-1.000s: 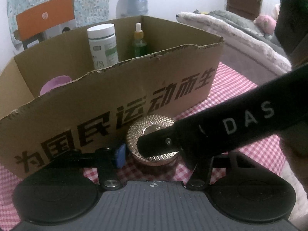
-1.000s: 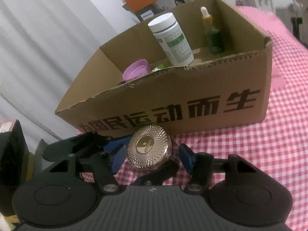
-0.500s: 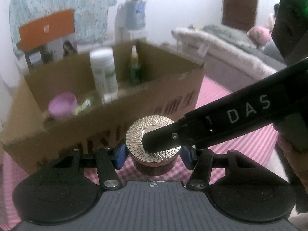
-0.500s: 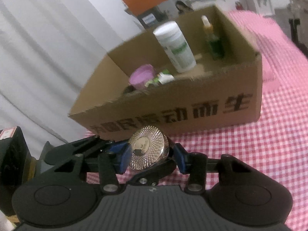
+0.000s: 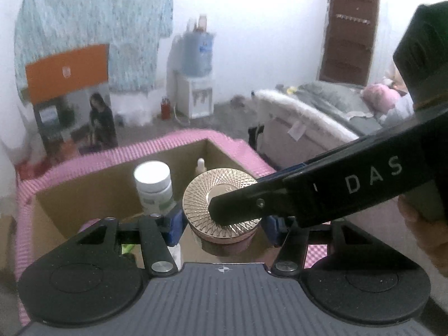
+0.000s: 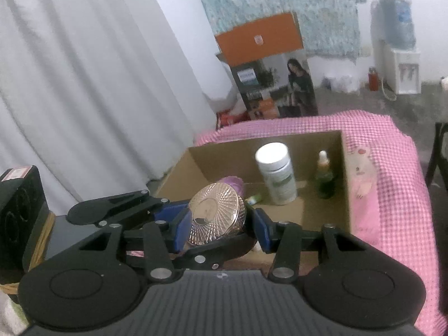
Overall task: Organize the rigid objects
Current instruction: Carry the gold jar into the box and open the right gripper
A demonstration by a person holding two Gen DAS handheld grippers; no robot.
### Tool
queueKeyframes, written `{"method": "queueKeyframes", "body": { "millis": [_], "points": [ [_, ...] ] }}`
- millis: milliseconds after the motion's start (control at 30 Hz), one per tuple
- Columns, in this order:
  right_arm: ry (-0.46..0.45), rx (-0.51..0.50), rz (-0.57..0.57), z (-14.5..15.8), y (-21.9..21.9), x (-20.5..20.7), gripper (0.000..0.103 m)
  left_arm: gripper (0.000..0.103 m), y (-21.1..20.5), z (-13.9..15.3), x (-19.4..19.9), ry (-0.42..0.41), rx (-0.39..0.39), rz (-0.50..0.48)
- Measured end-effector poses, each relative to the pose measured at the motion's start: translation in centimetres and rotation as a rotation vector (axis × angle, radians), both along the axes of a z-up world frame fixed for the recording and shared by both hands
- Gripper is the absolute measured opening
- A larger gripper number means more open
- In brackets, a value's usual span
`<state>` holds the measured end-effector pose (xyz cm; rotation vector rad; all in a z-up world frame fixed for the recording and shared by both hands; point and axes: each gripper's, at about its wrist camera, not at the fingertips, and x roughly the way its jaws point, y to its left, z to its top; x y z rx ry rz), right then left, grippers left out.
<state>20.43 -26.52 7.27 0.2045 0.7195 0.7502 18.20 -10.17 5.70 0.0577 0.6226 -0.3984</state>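
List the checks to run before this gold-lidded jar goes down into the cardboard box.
1. Left gripper fingers pressed on the gold-lidded jar: ok.
2. Right gripper on the jar: ok. Its jaws have just been closing, with the jar between them.
3. Jar level: not ok. Its lid looks tilted toward the right wrist camera.
4. Jar clear of the cardboard box near wall: cannot tell. The grippers hide that wall.
5. Free floor inside the box: ok. There is bare cardboard in front of the white bottle and the dropper bottle.
6. Both bottles upright: ok.
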Motion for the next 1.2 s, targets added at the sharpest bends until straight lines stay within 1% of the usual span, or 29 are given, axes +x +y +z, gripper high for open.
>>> {"method": "queueKeyframes", "body": {
  "millis": [167, 300, 367, 467, 567, 767, 900, 967, 1167, 1200],
  "points": [
    [0.137, -0.079, 0.015, -1.5, 0.6, 6.3, 0.051, 0.056, -0.4, -2.7, 4.1, 0.136, -0.024, 0.008],
    [0.218, -0.156, 0.026, -3.3, 1.3, 9.3, 0.051, 0.056, -0.6, -4.2, 5.7, 0.212, -0.037, 0.021],
    [0.23, -0.193, 0.037, -3.9, 1.7, 9.8, 0.051, 0.056, -0.7, -4.6, 6.1, 0.231, -0.037, 0.024],
    [0.224, -0.25, 0.055, -4.3, 2.4, 10.3, 0.051, 0.056, -0.8, -5.1, 6.7, 0.268, -0.038, 0.035],
    [0.23, -0.284, 0.067, -4.7, 3.0, 10.8, 0.052, 0.056, -1.0, -5.5, 7.3, 0.304, -0.04, 0.05],
    [0.246, -0.316, 0.079, -5.6, 3.4, 11.9, 0.051, 0.056, -1.4, -6.1, 8.0, 0.349, -0.03, 0.063],
    [0.221, -0.334, 0.084, -5.7, 3.6, 12.0, 0.051, 0.059, -1.3, -6.5, 8.3, 0.373, -0.033, 0.075],
    [0.215, -0.33, 0.087, -5.8, 3.5, 12.0, 0.051, 0.059, -1.3, -6.1, 8.1, 0.349, -0.044, 0.069],
    [0.197, -0.294, 0.064, -5.6, 2.9, 12.0, 0.051, 0.065, -1.5, -5.1, 7.5, 0.304, -0.037, 0.062],
    [0.196, -0.282, 0.062, -5.5, 2.8, 11.9, 0.051, 0.069, -1.4, -4.9, 7.2, 0.292, -0.036, 0.062]
  ]
}}
